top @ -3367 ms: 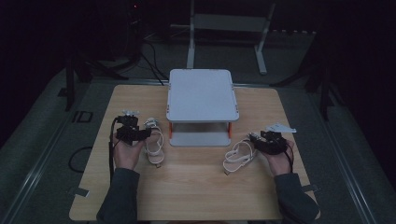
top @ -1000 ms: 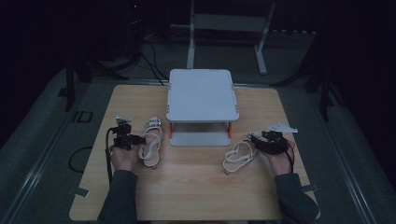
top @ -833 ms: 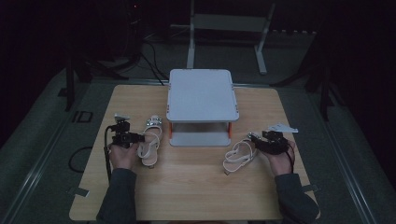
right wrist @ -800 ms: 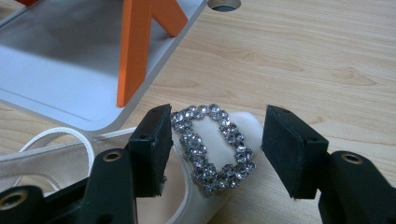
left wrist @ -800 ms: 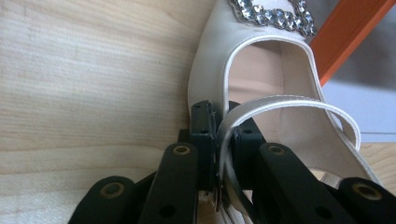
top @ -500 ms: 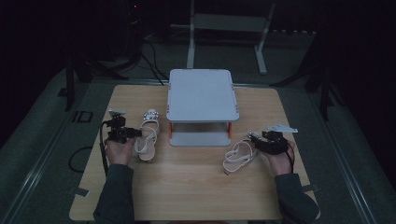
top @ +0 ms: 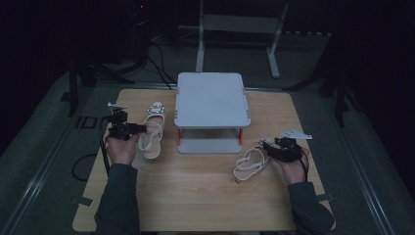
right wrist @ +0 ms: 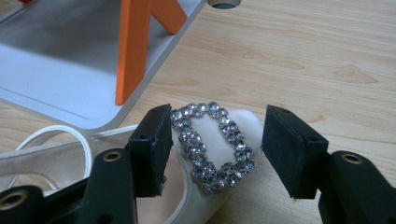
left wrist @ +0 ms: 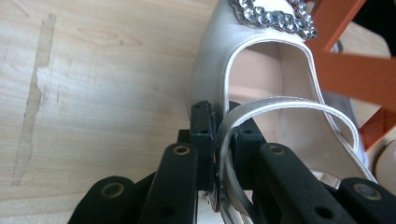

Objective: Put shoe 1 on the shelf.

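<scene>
My left gripper (top: 141,129) is shut on the thin strap of a white heeled shoe (top: 152,133), left of the grey stand (top: 211,100). In the left gripper view the strap (left wrist: 224,135) is pinched between the black pads of the left gripper (left wrist: 218,123), and the shoe (left wrist: 210,70), with its rhinestone buckle (left wrist: 273,16), hangs ahead over the wood. My right gripper (top: 266,145) rests on the table at the second white shoe (top: 248,164). Seen from the right gripper (right wrist: 217,126), its jaws stand open on either side of that shoe's toe and buckle (right wrist: 212,144).
The stand is a two-level rack on orange legs (right wrist: 135,46), with a low grey shelf (right wrist: 56,70) close to the right shoe. The wooden table (top: 195,196) has bare room toward the person. Dark floor, cables and metal frames lie beyond it.
My left gripper has risen and drifted away from the person, toward the table's left, carrying the shoe by its strap. The right gripper and its shoe have stayed put.
</scene>
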Available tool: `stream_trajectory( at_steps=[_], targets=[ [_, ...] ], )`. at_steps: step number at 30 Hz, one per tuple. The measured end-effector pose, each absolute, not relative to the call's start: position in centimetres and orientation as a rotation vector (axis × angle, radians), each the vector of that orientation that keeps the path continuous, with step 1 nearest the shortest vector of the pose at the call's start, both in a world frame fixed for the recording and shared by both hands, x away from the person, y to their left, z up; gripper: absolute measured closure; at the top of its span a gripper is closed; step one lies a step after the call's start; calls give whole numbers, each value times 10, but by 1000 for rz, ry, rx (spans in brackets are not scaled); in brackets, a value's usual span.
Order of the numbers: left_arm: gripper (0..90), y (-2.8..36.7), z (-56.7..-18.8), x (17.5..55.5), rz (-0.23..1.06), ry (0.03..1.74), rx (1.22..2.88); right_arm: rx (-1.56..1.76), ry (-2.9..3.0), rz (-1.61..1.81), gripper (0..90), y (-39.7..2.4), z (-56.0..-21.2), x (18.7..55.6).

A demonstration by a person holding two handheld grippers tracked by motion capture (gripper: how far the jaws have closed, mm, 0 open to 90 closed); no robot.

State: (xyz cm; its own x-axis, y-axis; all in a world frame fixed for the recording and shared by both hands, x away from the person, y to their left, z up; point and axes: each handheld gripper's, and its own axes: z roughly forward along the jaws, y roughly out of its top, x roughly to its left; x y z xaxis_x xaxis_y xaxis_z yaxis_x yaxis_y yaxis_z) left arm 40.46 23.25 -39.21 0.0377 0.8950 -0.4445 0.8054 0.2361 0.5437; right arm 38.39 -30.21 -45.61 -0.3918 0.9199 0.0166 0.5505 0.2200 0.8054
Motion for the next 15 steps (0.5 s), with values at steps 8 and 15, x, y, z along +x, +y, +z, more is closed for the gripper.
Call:
stream_trajectory(
  at_steps=[8,15],
  targets=[
    [830,238,-367,412,169,1762,1539,1358,2026,1043,425,-302,-456,384],
    [829,241,-349,421,180,1756,1502,1359,2026,1042,424,-302,-456,384]
  ],
)
